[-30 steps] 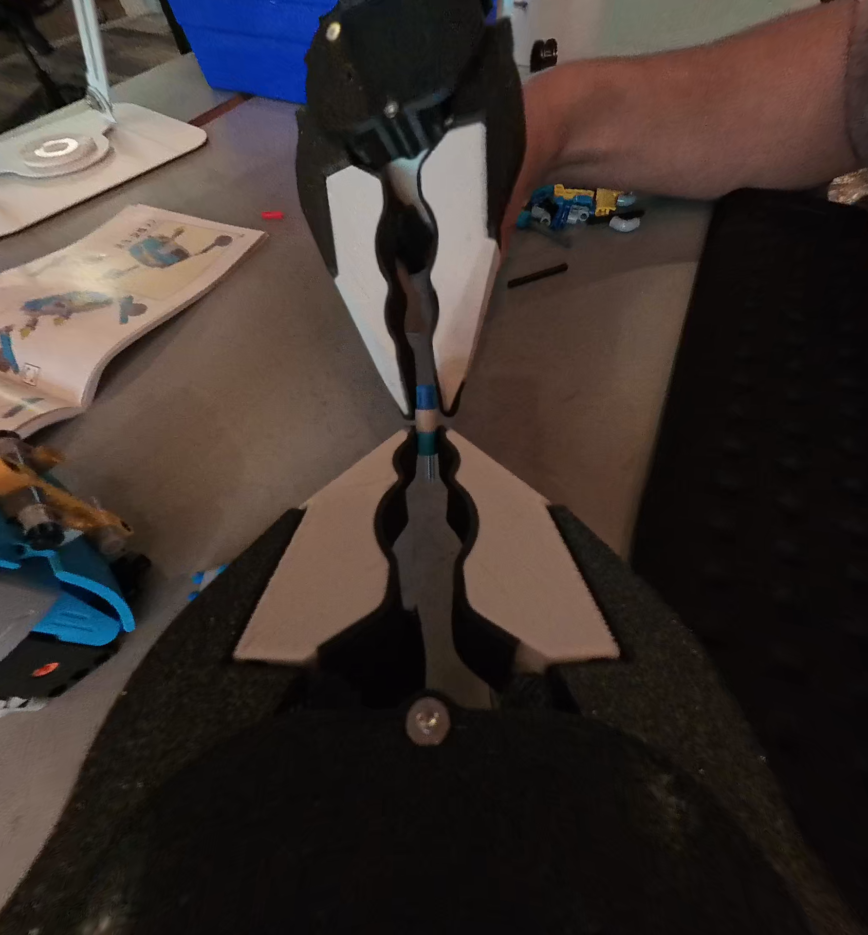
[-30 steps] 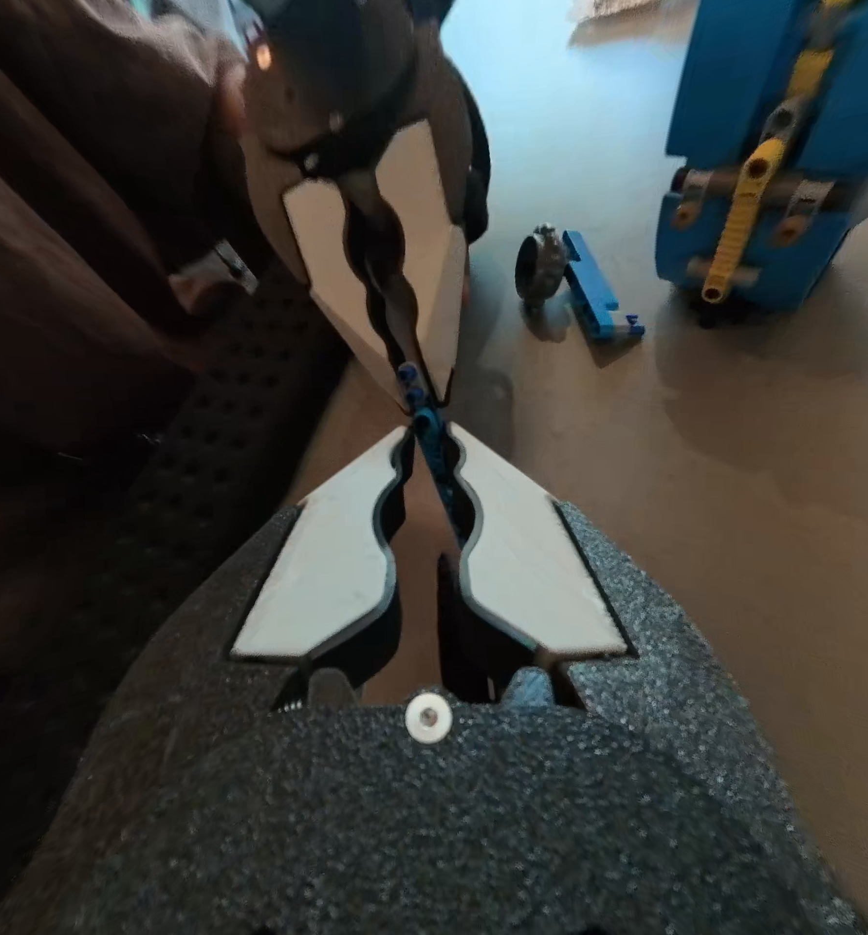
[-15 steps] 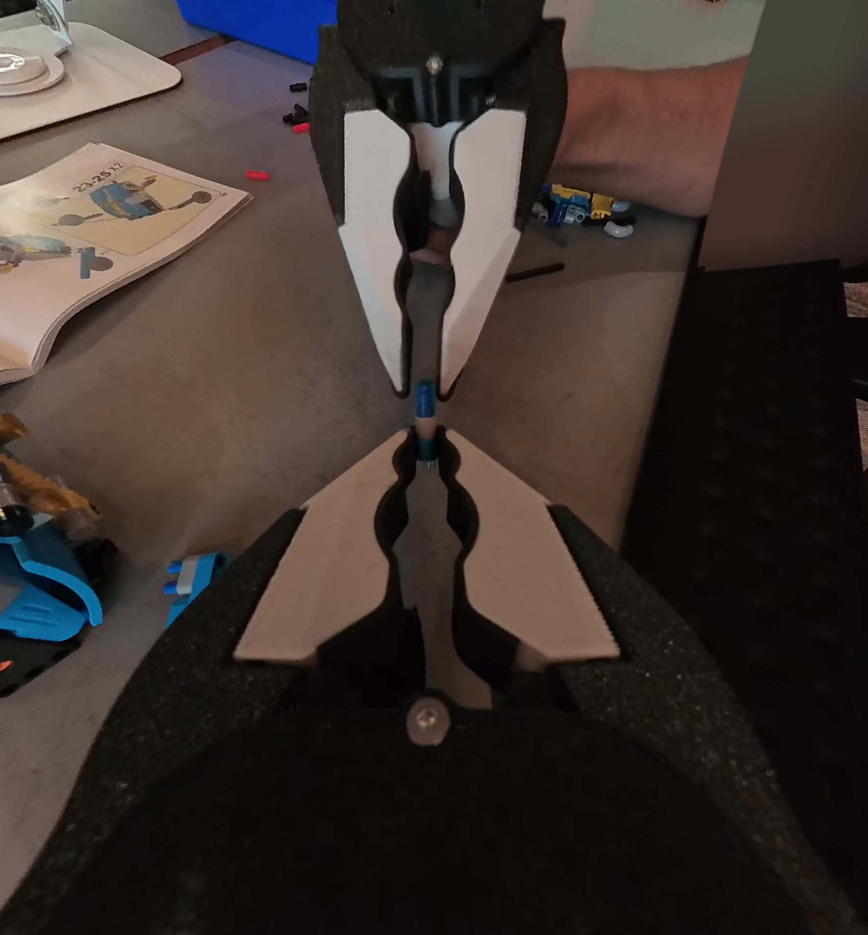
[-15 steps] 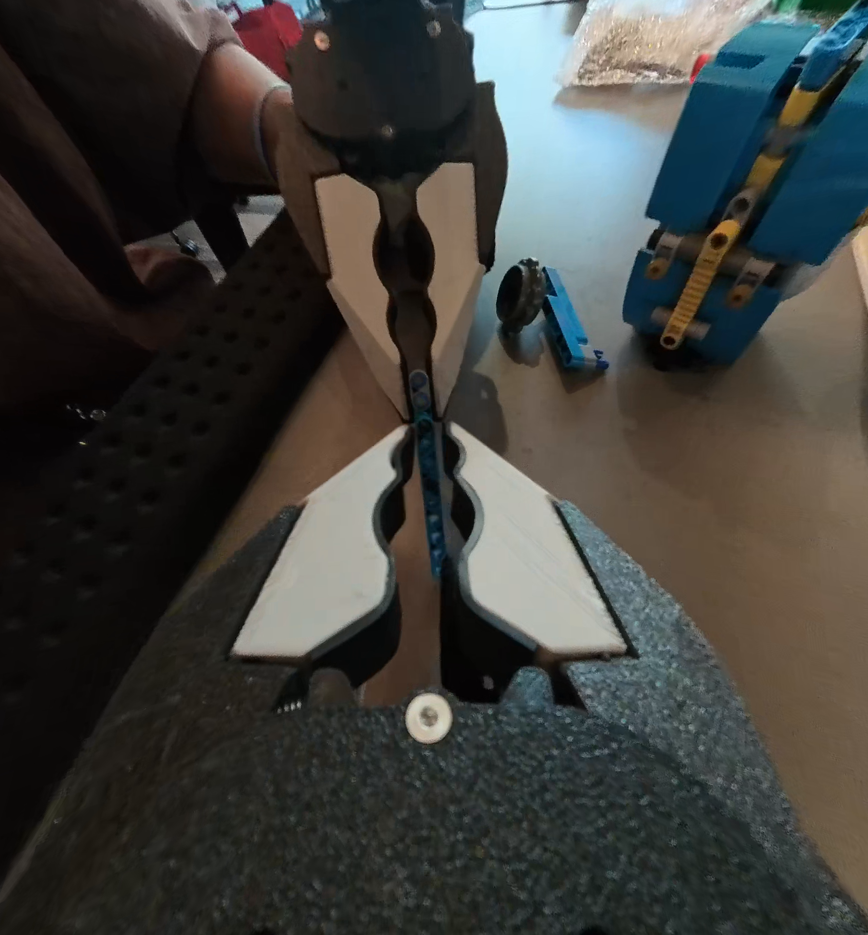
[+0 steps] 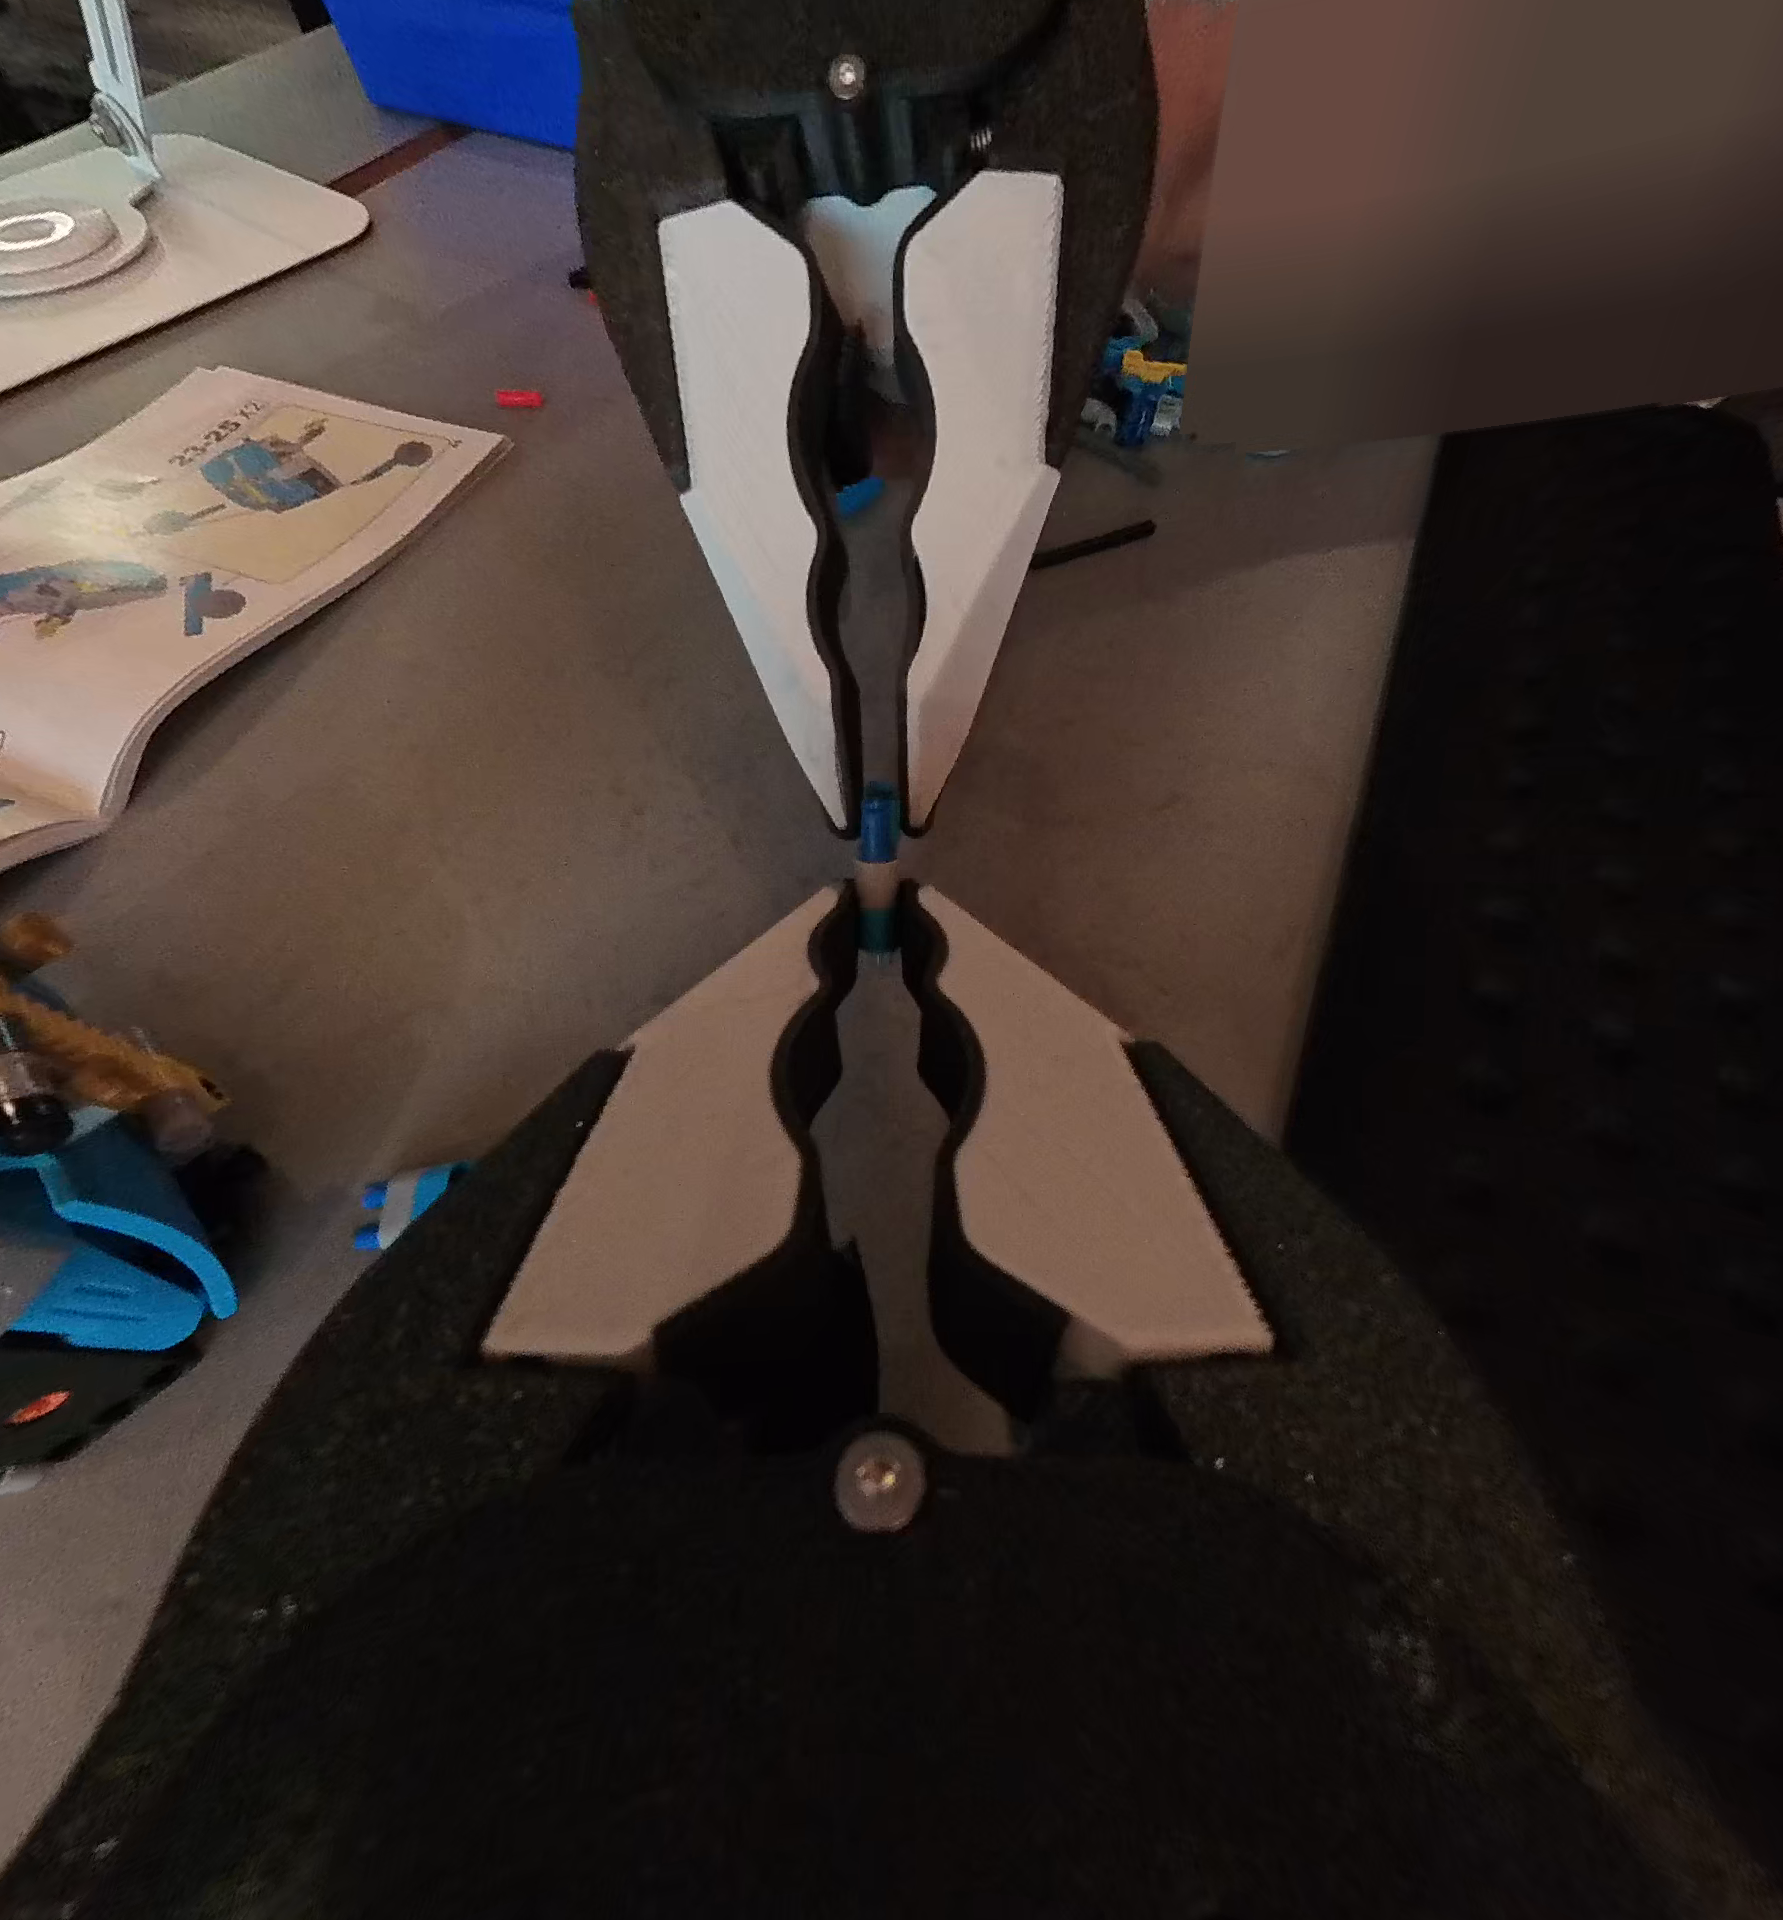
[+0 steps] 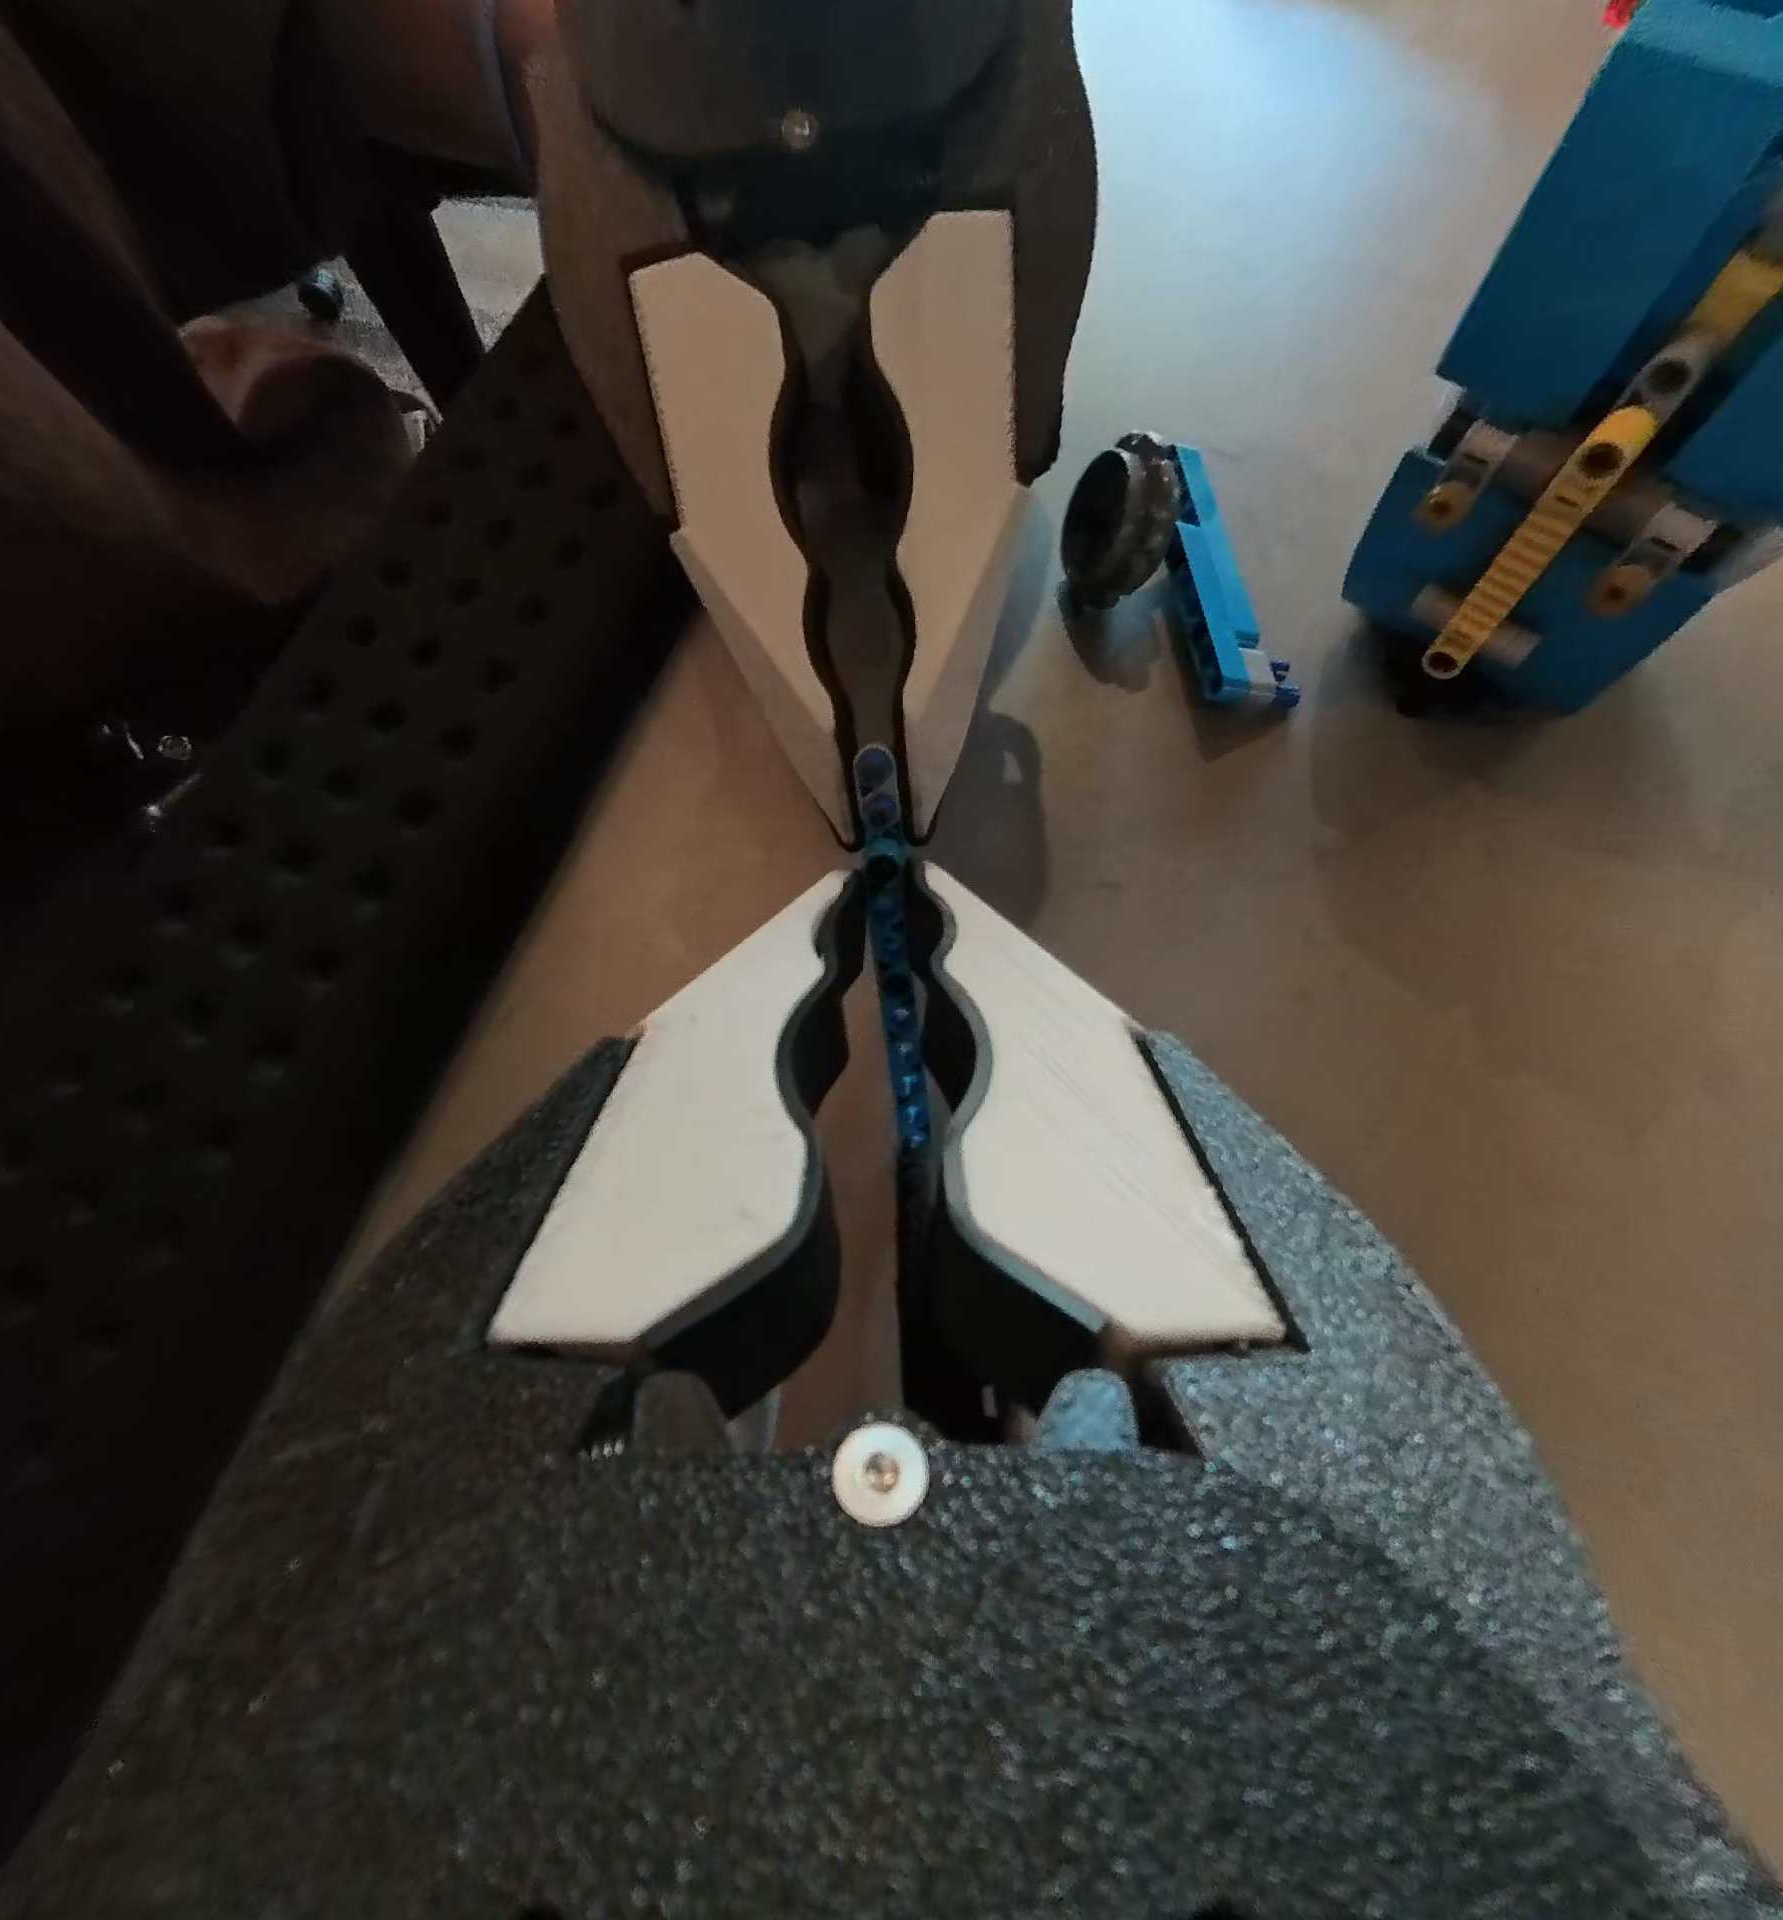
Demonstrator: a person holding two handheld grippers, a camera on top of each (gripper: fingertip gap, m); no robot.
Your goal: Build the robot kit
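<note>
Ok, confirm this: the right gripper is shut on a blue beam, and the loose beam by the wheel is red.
Wrong colour: the loose beam by the wheel is blue, as the right wrist view shows. The right gripper is shut on a blue beam.

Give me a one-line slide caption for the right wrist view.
Right gripper pinches a blue beam tip-to-tip with the left gripper, above a table.
</note>
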